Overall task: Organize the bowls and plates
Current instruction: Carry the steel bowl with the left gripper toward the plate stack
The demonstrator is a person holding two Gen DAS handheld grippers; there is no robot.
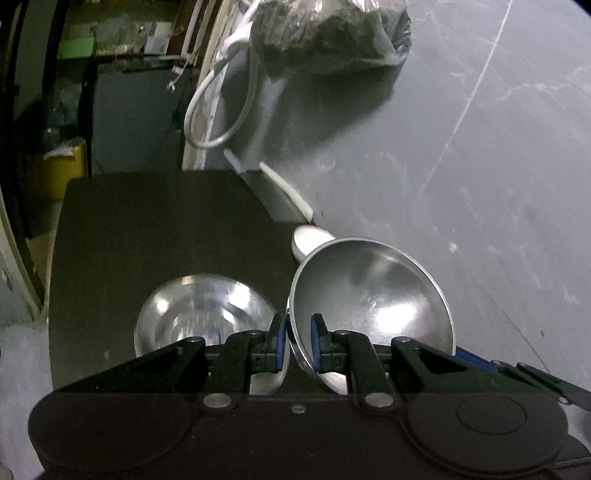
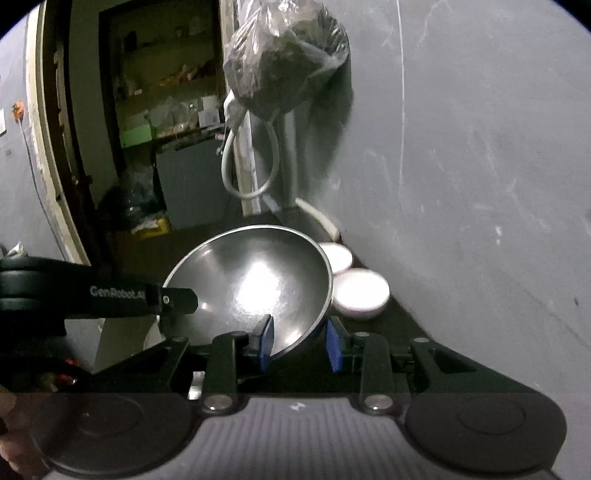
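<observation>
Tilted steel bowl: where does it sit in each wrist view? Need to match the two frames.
Left wrist: the tilted steel bowl is lower centre-right, its rim pinched by the left gripper.
Right wrist: the same bowl is at centre, its near rim between the open pads of the right gripper.
Shared landmark: the hanging plastic bag on the grey wall.

A clear plastic bag (image 2: pixel 286 55) of dark stuff is hanging against the grey wall (image 2: pixel 480 166), a white cable loop (image 2: pixel 249 162) is dangling below it, and cluttered shelves (image 2: pixel 162 99) are showing through the doorway.
</observation>
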